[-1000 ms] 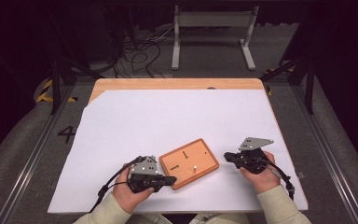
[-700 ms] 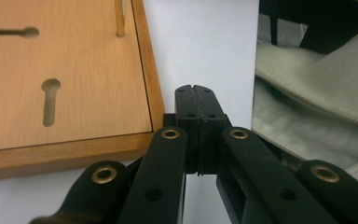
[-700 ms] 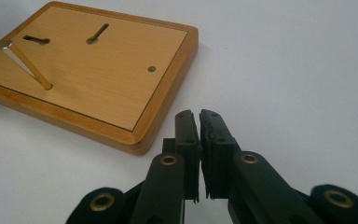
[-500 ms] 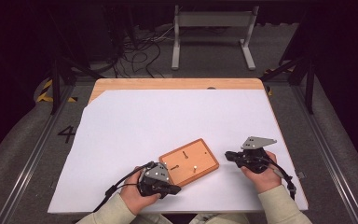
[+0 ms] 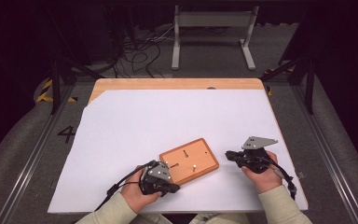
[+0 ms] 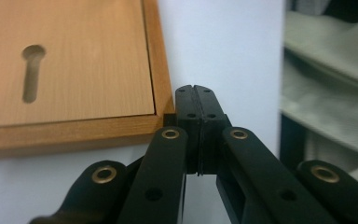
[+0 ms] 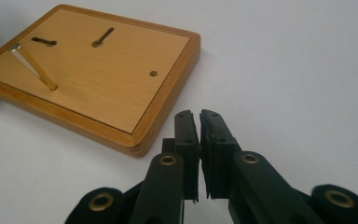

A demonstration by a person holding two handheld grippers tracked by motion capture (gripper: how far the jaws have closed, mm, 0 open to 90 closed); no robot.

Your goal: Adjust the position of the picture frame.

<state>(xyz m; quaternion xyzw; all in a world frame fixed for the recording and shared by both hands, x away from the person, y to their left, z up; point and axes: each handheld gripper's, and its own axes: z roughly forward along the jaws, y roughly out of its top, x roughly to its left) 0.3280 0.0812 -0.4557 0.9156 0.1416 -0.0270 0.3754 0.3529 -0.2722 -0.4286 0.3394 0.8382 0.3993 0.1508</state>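
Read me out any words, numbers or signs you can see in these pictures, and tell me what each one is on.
"4": a dark numeral on the grey floor, left of the table, in the high view.
Wooden board: no writing, in the high view or either gripper view.
Left gripper and right gripper: no lettering on the black fingers.

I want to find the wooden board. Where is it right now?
In the high view the board lies on the white sheet near the table's front edge, between the left hand-held gripper and the right hand-held gripper.
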